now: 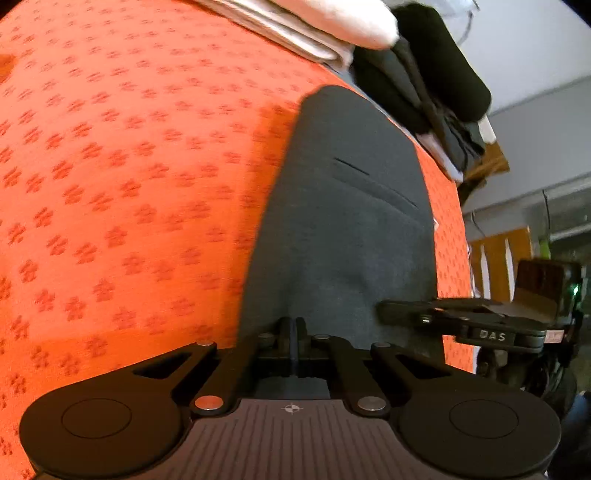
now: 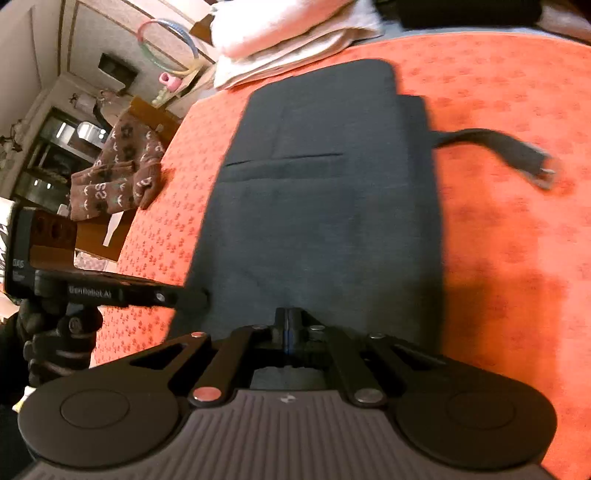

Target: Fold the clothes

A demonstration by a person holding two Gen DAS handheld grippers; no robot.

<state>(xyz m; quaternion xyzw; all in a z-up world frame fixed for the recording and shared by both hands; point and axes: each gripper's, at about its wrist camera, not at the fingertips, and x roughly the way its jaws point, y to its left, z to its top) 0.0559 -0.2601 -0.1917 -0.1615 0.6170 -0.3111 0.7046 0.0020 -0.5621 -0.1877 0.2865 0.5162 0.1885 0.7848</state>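
A dark grey garment with a slit pocket lies flat on the orange patterned cloth, running away from me. It also shows in the right wrist view, with a dark strap trailing off its right side. My left gripper is shut on the garment's near edge. My right gripper is shut on the same near edge. Each gripper shows in the other's view, the right one at the right and the left one at the left.
Folded white clothes and black clothes are stacked at the far edge of the orange cloth. The white stack also shows in the right wrist view. A brown patterned sweater lies past the left edge, over wooden furniture.
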